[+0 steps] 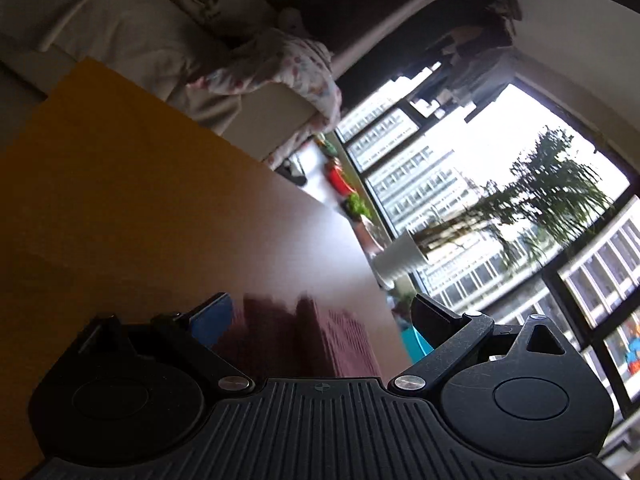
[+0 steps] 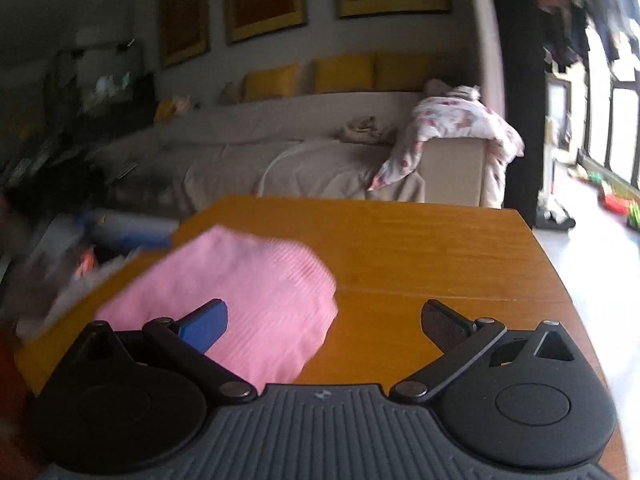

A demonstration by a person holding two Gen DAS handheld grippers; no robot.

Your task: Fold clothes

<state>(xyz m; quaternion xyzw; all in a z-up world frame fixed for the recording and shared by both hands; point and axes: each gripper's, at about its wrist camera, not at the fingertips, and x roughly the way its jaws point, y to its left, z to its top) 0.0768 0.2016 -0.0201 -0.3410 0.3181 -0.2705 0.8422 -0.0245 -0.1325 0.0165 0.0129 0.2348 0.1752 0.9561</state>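
Note:
A pink ribbed garment (image 2: 240, 300) lies bunched and folded on the orange wooden table (image 2: 420, 248), at its left side. My right gripper (image 2: 324, 320) is open and empty, its left finger just above the garment's near part. In the left wrist view the same garment (image 1: 304, 336) looks dark pink in shadow, lying between the fingers of my open left gripper (image 1: 320, 320), which is tilted over the table (image 1: 120, 200). Neither gripper holds the cloth.
A beige sofa (image 2: 280, 152) with yellow cushions and a floral blanket (image 2: 460, 128) stands behind the table. Clutter and a blue roll (image 2: 128, 228) lie left of the table. Large windows (image 1: 500, 184) and a potted plant (image 1: 400, 260) are to the right.

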